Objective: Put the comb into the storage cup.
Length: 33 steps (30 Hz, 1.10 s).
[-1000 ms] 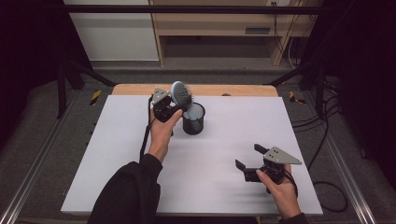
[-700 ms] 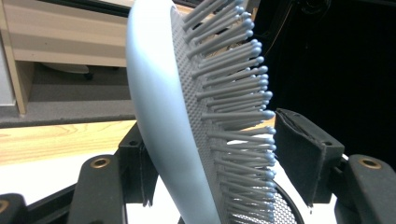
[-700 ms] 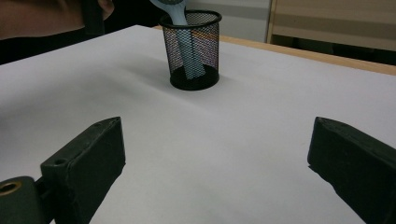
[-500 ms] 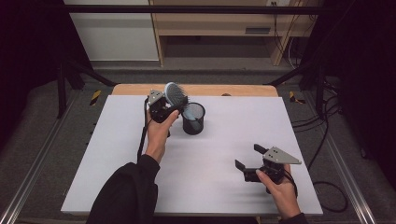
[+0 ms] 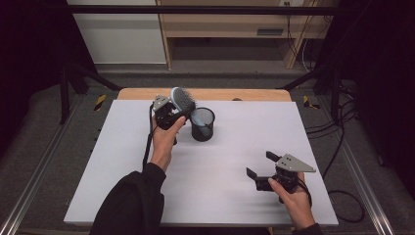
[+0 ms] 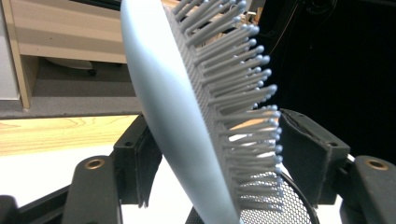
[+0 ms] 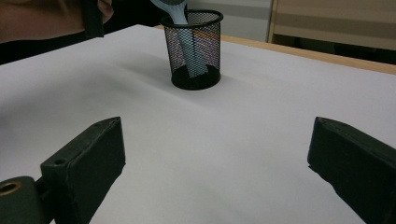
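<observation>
A pale blue hairbrush stands with its handle down in a black mesh cup at the back of the white table. Its bristled head leans out to the left, between the jaws of my left gripper. Those jaws have just been opening; the bristle tips stand just clear of one pad, so the gripper is open around the head. My right gripper rests near the front right, open and empty. From there I see the cup with the brush handle inside.
A wooden strip runs along the table's far edge, with a wooden shelf unit behind it. Cables trail off the right side. Metal rails flank the table.
The left gripper's jaws have widened around the brush head. The hand and the brush head shifted slightly left. The right gripper has stayed put.
</observation>
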Available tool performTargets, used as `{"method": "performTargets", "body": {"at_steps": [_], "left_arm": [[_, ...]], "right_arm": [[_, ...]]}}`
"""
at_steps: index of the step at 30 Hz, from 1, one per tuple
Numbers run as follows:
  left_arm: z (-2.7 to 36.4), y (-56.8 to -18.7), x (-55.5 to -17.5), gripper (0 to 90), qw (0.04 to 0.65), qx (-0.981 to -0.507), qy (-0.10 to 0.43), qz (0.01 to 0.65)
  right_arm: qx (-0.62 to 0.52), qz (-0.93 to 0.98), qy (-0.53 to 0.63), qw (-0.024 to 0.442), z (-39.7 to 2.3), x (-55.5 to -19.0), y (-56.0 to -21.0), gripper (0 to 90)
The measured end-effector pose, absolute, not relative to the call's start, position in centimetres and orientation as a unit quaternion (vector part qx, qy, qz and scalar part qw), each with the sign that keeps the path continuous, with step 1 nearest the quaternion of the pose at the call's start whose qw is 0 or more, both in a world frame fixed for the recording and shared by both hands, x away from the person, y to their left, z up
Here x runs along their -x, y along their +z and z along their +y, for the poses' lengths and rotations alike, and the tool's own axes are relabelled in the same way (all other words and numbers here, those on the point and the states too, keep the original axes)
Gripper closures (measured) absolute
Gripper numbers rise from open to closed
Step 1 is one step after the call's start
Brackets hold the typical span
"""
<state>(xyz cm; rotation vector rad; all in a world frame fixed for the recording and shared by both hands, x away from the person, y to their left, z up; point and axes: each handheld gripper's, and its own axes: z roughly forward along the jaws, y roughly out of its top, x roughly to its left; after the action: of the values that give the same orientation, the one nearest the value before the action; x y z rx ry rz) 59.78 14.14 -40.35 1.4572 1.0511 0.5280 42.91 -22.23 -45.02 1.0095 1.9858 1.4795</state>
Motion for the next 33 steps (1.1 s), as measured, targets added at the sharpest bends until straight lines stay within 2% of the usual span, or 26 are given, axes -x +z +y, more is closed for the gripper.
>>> {"method": "performTargets", "body": {"at_steps": [25, 29, 33], "left_arm": [[14.4, -41.4, -59.6, 27.3, 0.584, -0.644, 0.214, 0.445], [14.4, -41.4, -59.6, 24.8, 0.584, -0.643, 0.214, 0.447], [14.4, -41.3, -59.5, 17.4, 0.579, -0.644, 0.219, 0.449]], "right_arm": [[-0.366, 0.724, 0.537, 0.230, -22.2, -42.9, -45.1, 4.3], [-0.366, 0.724, 0.537, 0.230, -22.1, -42.9, -45.1, 4.3], [-0.366, 0.725, 0.537, 0.229, -22.1, -42.9, -45.1, 4.3]]}}
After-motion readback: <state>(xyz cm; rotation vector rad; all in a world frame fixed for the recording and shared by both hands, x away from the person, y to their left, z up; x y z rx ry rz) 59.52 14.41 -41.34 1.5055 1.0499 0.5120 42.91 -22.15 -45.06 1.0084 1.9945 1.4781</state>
